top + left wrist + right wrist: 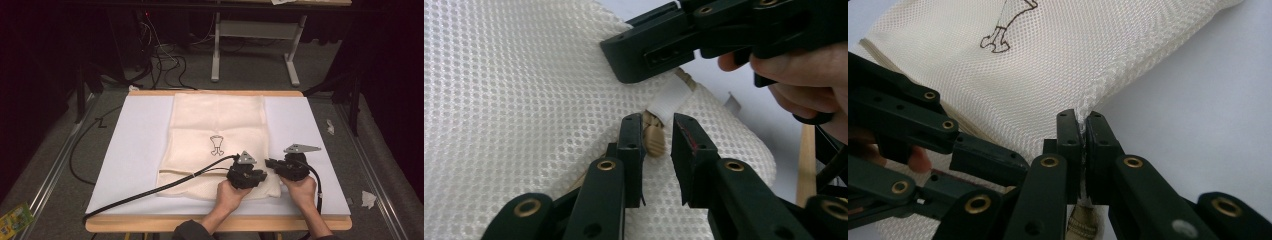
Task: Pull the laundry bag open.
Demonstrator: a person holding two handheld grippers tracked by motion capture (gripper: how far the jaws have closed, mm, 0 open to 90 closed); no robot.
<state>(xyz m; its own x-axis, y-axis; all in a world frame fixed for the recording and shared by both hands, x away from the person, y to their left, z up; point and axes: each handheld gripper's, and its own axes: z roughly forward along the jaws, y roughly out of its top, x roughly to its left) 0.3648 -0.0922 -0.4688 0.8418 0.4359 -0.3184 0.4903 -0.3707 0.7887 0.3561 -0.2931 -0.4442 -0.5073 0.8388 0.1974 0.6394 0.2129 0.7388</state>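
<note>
Mesh bag (1048,65) edge pinched by right hand-held gripper (1082,131); left hand-held gripper (658,134) astride zipper pull (654,140)

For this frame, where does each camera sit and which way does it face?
High view: above the person's side, looking forward and down on the table; both forearms, left gripper, right gripper on the mesh bag.
Left gripper view: rides the left gripper, facing the zipper pull; its fingers straddle it.
Right gripper view: rides the right gripper, shut on the bag's edge.
Shared: each gripper view also shows the other gripper.
</note>
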